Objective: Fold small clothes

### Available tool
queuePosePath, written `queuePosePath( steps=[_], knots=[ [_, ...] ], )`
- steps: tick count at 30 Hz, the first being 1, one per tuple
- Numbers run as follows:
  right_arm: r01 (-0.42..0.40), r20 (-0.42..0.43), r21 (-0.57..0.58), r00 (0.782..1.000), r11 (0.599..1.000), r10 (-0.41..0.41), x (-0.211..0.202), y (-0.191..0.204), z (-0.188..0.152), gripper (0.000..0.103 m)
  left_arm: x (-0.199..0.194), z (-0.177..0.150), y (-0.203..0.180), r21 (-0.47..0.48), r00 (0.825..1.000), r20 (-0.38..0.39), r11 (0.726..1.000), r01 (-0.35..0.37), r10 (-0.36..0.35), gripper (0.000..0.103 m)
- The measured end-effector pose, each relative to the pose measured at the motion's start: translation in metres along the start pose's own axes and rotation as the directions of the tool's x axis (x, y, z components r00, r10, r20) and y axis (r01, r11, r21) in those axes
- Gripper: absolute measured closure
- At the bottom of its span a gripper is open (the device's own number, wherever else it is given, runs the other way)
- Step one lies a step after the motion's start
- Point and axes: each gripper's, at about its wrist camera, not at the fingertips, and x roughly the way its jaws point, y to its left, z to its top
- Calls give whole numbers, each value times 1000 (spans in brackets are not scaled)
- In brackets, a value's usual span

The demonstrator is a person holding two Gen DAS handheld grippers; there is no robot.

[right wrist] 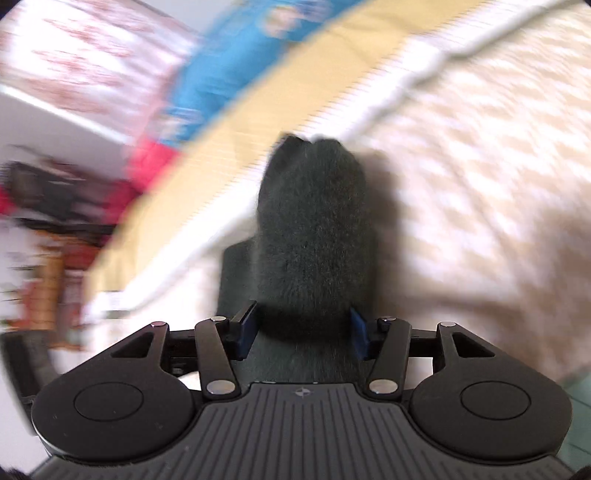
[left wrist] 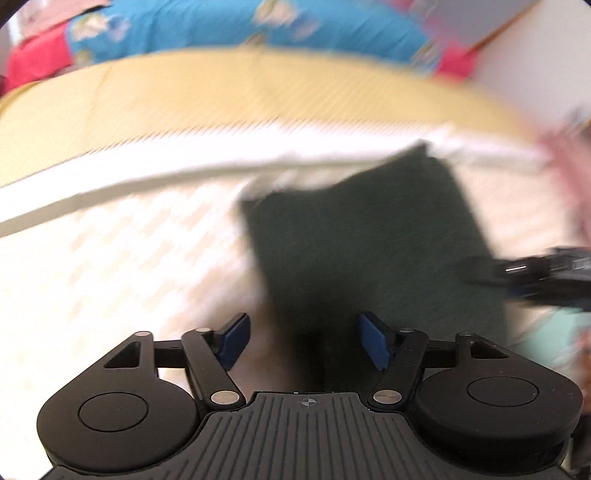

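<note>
A small dark green fuzzy garment point(left wrist: 369, 236) lies on the cream patterned bed cover, ahead and right of my left gripper point(left wrist: 304, 339), which is open and empty just above its near edge. The other gripper point(left wrist: 535, 273) shows at the right edge of the left wrist view, over the cloth's right side. In the right wrist view, a bunched fold of the same garment point(right wrist: 314, 229) stands between the blue pads of my right gripper point(right wrist: 303, 332), which sit wide apart beside it. Both views are motion-blurred.
A yellow sheet band point(left wrist: 258, 96) and a blue printed blanket point(left wrist: 240, 29) lie at the far side of the bed. A mint green cloth point(left wrist: 550, 339) lies at the right. Red fabric point(right wrist: 155, 162) and room clutter show at the left.
</note>
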Motion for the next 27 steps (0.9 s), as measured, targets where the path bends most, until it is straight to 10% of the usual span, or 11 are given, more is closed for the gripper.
queuePosePath(
  steps=[4, 13, 20, 27],
  knots=[
    [8, 19, -28, 1000, 1000, -7, -16, -5, -27, 19, -6, -11, -5, 1, 1000, 18, 1000, -2, 2, 0],
    [155, -57, -242, 983, 958, -173, -9, 19, -93, 16, -23, -55, -34, 97, 987, 39, 982, -160, 156, 0],
    [260, -89, -453, 939, 853, -333, -12, 34, -133, 15, -35, -77, -45, 137, 967, 20, 958, -253, 252, 0],
    [261, -69, -459, 942, 849, -327, -40, 37, -141, 14, -62, -89, -46, 74, 969, 6, 966, -247, 247, 0]
  ],
)
